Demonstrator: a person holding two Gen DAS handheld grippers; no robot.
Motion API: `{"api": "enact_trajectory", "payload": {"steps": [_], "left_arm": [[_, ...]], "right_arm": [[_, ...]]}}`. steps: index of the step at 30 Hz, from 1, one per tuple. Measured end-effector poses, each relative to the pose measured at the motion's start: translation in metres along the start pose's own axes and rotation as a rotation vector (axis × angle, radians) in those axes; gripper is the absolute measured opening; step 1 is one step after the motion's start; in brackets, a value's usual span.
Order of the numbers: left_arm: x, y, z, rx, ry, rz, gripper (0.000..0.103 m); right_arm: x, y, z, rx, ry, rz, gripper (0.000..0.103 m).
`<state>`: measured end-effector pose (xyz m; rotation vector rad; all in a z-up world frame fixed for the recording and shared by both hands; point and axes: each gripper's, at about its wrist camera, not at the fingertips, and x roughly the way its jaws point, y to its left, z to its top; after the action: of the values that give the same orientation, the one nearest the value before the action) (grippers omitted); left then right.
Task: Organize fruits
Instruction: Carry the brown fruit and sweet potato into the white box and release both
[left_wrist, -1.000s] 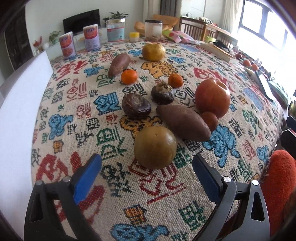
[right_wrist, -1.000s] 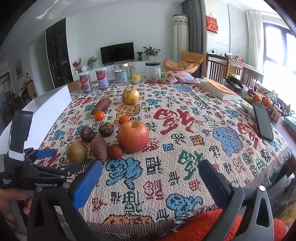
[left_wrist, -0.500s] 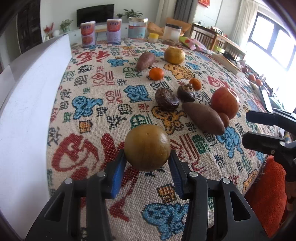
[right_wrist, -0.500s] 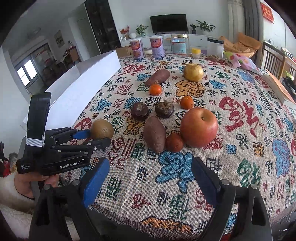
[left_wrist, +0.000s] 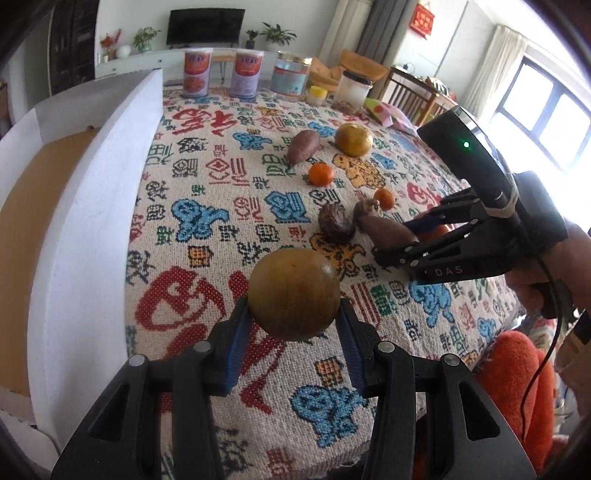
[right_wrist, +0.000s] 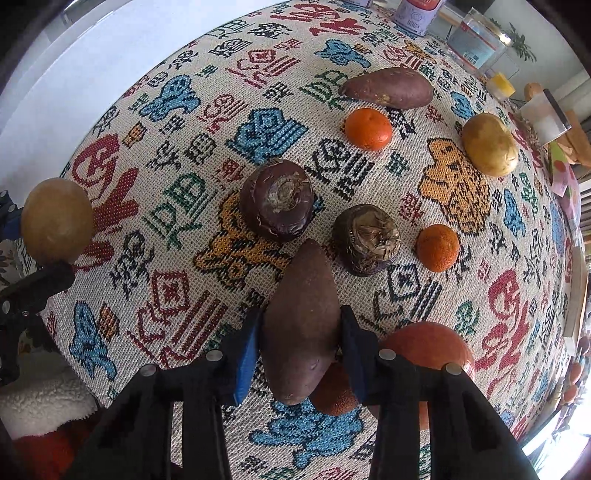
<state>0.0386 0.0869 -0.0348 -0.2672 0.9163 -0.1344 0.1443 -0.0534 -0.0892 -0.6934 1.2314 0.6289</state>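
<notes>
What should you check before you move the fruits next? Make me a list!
1. Left hand-held gripper squeezing the round brown fruit: ok.
2. That fruit lifted off the cloth: ok.
3. Right hand-held gripper, just closing, pads against the sweet potato: ok.
4. Sweet potato lifted: cannot tell.
5. Neighbours clear: not ok, a small orange fruit sits against it.
6. White box beside the cloth, inside free: cannot tell.

Coarse woven tablecloth (right_wrist: 184, 192) under a smooth matt pear (left_wrist: 293, 293) and rough-skinned sweet potato (right_wrist: 301, 332).
</notes>
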Motion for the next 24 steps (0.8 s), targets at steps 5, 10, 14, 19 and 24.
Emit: {"api": "enact_trajectory", "payload": {"steps": [5,10,14,19,24], "left_arm": [[-0.080,0.029,0.029,-0.054,-0.113,-0.035,0.047],[-0.121,0.096,0.036,-0.147,-0.184,0.224,0.047],[-0.107,0.150,0.019,-0.229,-0.125,0.407,0.047],[-0.086,0.172,-0.003,-0.264,-0.043,0.489,0.049],[-0.093,0.150,0.005,-0.201,-0.123,0.449,0.066]], "right_arm": [[-0.067,-0.022,0.008,0.215,-0.211,0.206,0.041],[-0.122,0.047,0.049,0.223,-0.397,0.501,0.041],[-0.126,0.127,0.087,0.161,-0.430,0.668,0.041],[-0.094,0.180,0.120,0.159,-0.395,0.682,0.042],[-0.104,0.160,0.109,0.202,-0.481,0.656,0.058]]}}
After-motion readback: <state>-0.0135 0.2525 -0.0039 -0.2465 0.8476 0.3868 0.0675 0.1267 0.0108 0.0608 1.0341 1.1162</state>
